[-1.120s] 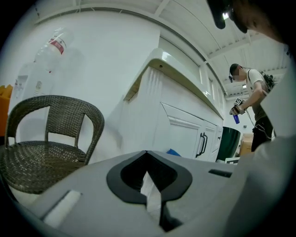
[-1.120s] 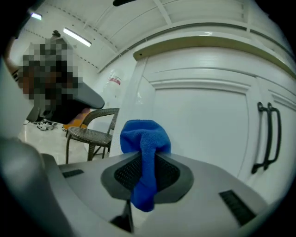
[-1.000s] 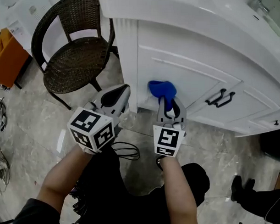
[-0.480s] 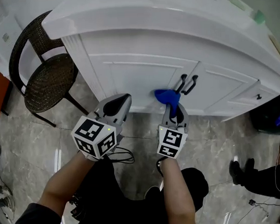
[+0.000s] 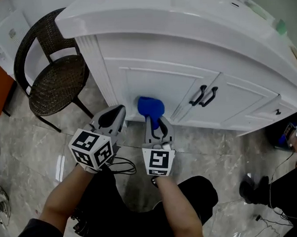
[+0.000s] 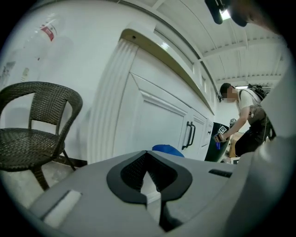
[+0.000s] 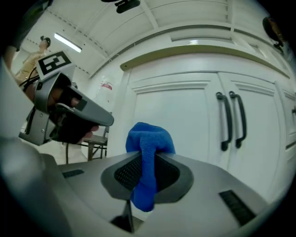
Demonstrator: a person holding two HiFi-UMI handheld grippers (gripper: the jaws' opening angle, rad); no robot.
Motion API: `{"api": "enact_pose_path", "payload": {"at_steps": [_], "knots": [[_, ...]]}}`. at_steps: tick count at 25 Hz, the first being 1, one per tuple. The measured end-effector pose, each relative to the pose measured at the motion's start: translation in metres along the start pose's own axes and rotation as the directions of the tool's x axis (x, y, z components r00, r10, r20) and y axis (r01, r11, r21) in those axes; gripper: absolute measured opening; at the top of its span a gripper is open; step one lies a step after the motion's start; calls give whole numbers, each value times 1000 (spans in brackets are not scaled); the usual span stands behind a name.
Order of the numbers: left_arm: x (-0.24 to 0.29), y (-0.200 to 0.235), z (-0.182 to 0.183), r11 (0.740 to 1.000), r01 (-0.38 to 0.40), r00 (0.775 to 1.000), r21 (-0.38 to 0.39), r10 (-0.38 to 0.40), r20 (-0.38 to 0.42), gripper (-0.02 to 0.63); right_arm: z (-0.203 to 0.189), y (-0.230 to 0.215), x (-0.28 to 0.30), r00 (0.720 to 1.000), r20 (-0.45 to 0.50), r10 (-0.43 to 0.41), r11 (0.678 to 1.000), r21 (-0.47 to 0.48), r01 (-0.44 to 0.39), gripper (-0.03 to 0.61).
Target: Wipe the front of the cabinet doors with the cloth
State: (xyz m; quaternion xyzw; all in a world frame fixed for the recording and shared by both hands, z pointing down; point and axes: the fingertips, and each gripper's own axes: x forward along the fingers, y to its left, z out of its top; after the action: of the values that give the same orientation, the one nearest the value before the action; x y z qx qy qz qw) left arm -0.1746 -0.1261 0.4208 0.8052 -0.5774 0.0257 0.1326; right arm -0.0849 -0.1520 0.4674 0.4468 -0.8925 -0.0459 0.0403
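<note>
Grey marble floor (image 5: 28, 144), white curved cabinet under a white countertop (image 5: 184, 22); the working surface is the cabinet front. Blue cloth (image 5: 150, 107) is bunched into a wad at the lower edge of the left door (image 5: 157, 81), toward its bottom-left corner. Whether it actually touches the panel isn't clear from any view. Right tool (image 5: 156, 127) has its jaws clamped on the cloth. A strip is pinched between them and the wad sticks out forward of the tips, so the cloth lies straight ahead of the tool, between it and the door. Unwiped run, as I read it: up the panel and rightwards toward the paired black handles (image 5: 204, 95) at the centre seam, then the right door (image 5: 247, 100). Strokes likely go along the width. Left tool (image 5: 109, 119) is beside the right one near the cabinet's bottom-left corner post, jaws together, nothing in them, so the right is the working arm. Wicker chair (image 5: 50, 87) stands just off the cabinet's left edge. Another person (image 6: 245, 125) stands well apart, beyond the cabinet's right edge.
</note>
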Motion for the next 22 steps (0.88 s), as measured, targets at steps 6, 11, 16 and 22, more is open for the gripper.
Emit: {"api": "enact_pose_path", "payload": {"at_steps": [6, 11, 16, 22], "knots": [[-43, 43, -12, 993, -114, 993, -24, 113, -22, 1, 4, 84, 41, 983, -12, 182, 982, -58, -183, 44], [-65, 59, -11, 987, -160, 987, -4, 160, -28, 2, -9, 126, 71, 961, -64, 270, 940, -198, -277, 44], [-51, 48, -14, 993, -120, 992, -1, 120, -26, 1, -23, 95, 70, 971, -113, 211, 942, -241, -233, 44], [-10, 6, -20, 1000, -4, 999, 0, 4, -39, 1, -53, 16, 45, 982, -185, 38, 977, -200, -76, 44]]}}
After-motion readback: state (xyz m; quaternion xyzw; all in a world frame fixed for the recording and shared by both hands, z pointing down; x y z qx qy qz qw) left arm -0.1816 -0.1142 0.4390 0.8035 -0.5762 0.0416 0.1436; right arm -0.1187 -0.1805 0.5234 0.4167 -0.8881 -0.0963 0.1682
